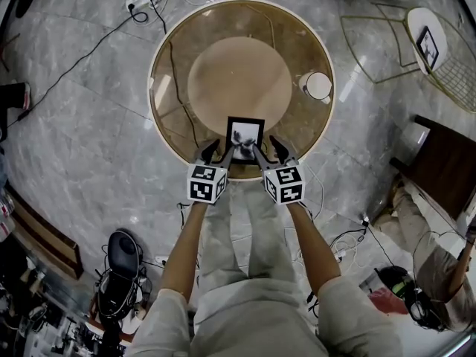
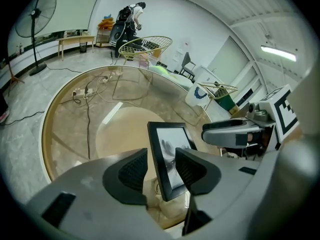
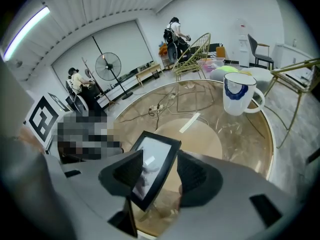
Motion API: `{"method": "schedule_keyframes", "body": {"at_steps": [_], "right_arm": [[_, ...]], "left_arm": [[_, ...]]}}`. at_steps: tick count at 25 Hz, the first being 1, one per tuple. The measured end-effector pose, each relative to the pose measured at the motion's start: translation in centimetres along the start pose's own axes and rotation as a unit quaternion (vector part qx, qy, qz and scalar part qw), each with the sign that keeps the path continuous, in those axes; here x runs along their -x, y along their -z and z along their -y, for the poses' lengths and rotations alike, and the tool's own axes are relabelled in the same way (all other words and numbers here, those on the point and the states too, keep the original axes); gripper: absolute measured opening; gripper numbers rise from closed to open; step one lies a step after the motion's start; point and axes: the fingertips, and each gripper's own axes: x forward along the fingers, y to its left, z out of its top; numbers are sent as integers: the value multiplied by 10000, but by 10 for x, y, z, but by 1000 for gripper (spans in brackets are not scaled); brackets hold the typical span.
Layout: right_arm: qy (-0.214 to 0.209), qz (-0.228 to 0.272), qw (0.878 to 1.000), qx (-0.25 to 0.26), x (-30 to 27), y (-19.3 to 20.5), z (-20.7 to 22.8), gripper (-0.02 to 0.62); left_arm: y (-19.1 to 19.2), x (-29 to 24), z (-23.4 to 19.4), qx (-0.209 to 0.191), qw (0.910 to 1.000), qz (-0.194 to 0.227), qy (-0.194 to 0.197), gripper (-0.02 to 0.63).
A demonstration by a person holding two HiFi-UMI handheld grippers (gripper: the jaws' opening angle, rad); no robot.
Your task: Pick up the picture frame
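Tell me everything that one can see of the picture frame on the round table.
The picture frame is a small upright rectangle with a plain black border, perhaps wood or plastic, around a glossy pale picture with a dark smudgy figure. It stands tilted back near the near edge of the round glass table. The left gripper straddles its left edge and the right gripper its right edge, both with jaws open; no firm grip shows.

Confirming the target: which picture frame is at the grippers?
The upright frame on the round glass table; the other frame lies on a white surface, far right.
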Motion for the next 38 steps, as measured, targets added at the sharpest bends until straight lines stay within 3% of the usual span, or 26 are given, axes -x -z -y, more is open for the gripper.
{"method": "schedule_keyframes", "body": {"at_steps": [13, 20, 23, 38], "right_arm": [[168, -407, 9980, -455, -28, 31, 9, 168], [370, -466, 9970, -503, -33, 36, 12, 135], [327, -534, 9962, -598, -35, 37, 10, 106], [391, -371, 9944, -904, -28, 34, 11, 81]], "left_arm": [[15, -24, -12, 126, 9993, -157, -312, 129], [15, -25, -12, 127, 9994, -163, -263, 118], [16, -28, -9, 217, 9993, -218, -191, 84], [14, -21, -4, 340, 9992, -72, -180, 75]]}}
